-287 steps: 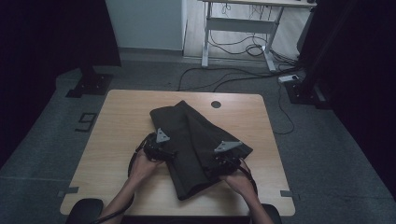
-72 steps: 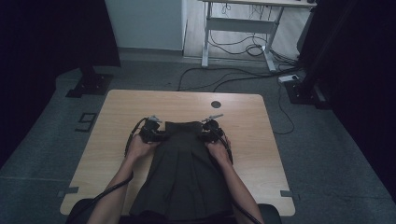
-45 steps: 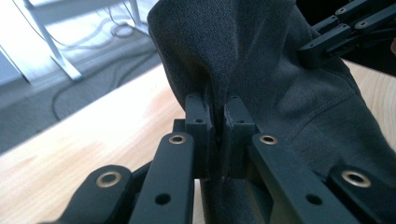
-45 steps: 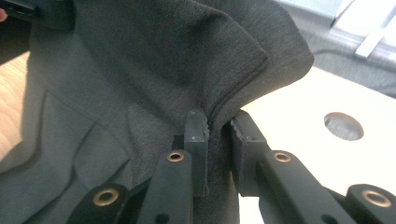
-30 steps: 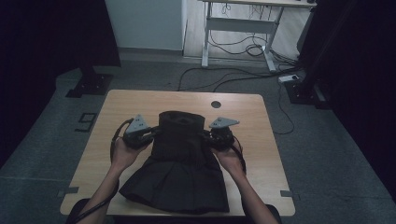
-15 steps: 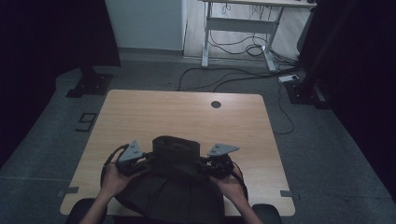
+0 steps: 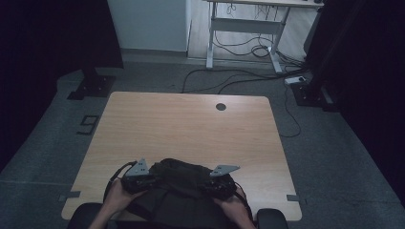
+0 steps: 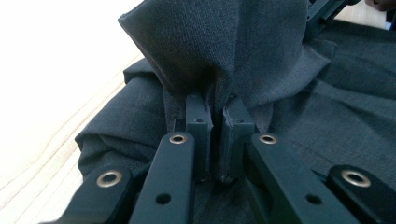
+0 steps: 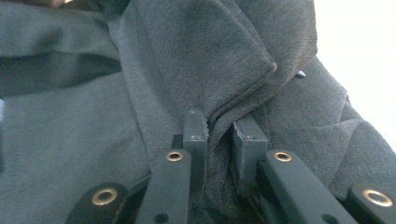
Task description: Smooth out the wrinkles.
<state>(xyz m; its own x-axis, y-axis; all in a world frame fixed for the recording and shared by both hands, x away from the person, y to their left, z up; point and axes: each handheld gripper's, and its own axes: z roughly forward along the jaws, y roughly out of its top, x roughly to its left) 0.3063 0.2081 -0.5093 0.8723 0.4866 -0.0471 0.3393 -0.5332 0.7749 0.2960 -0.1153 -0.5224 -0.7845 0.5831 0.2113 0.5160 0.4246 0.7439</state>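
Note:
A dark grey garment [image 7: 179, 179] lies bunched at the near edge of the wooden table [image 7: 191, 129], part of it hanging over the front. My left gripper [image 7: 143, 179] is shut on a fold of the garment [image 8: 210, 56] at its left side. My right gripper [image 7: 216, 183] is shut on a fold of the same garment [image 9: 210, 60] at its right side. In both gripper views the cloth is pinched between the jaws and rises above them. A hand holds each gripper at the bottom of the high view.
A round cable hole [image 7: 220, 106] sits near the table's far edge. Beyond the table stand a white desk frame [image 7: 243, 28] and cables [image 7: 248, 78] on the grey floor. A black stand base [image 7: 93, 86] lies at the far left.
Both grippers have drawn the garment from the table's middle toward the near edge. The cloth has folded over itself and bunched up there.

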